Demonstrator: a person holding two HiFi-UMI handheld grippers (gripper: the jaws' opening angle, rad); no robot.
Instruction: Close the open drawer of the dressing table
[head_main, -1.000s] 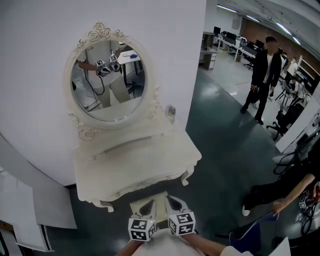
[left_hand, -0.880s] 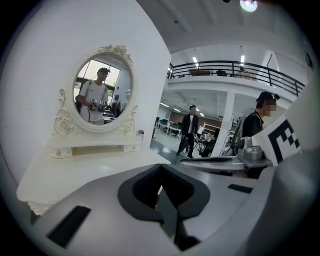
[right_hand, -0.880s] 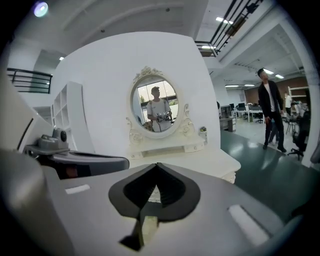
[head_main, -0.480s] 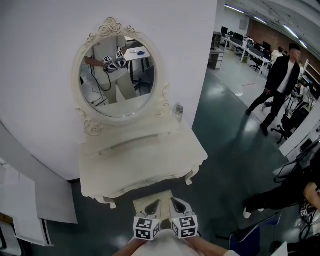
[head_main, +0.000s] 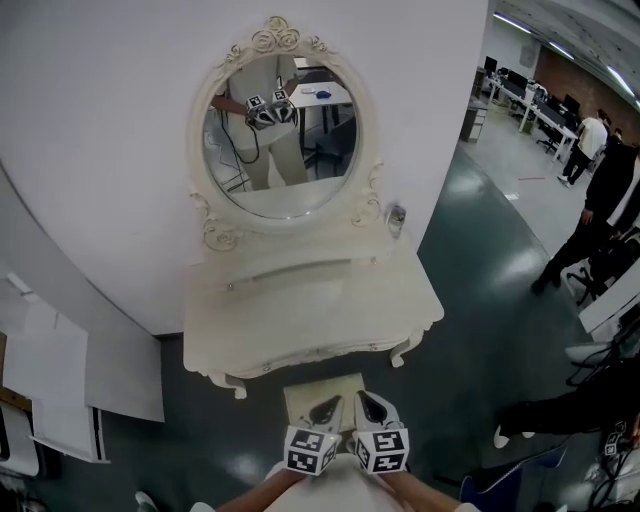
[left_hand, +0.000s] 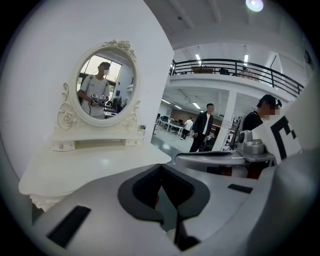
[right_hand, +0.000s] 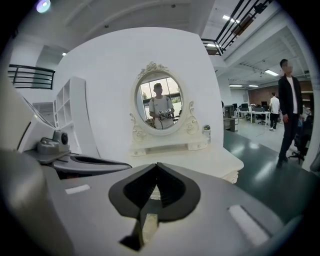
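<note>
The cream dressing table (head_main: 310, 310) with its oval mirror (head_main: 285, 130) stands against the white wall. Its open drawer (head_main: 300, 392) sticks out from under the front edge of the top. My left gripper (head_main: 322, 410) and right gripper (head_main: 372, 407) hang side by side over the drawer's near end, both shut with nothing between the jaws. The left gripper view has the left gripper (left_hand: 162, 166) shut, with the table (left_hand: 90, 165) ahead of it. In the right gripper view the right gripper (right_hand: 157, 164) is shut too and faces the mirror (right_hand: 160, 105).
A small jar (head_main: 396, 217) stands on the table's right rear corner. White panels (head_main: 60, 380) lean on the wall at the left. People (head_main: 605, 190) walk on the dark floor at the right, and someone's leg (head_main: 560, 410) shows at the lower right.
The head view has swung, so the table and mirror now sit further right in the frame. Both grippers stay shut, side by side at the drawer. The walking person moved toward the right edge.
</note>
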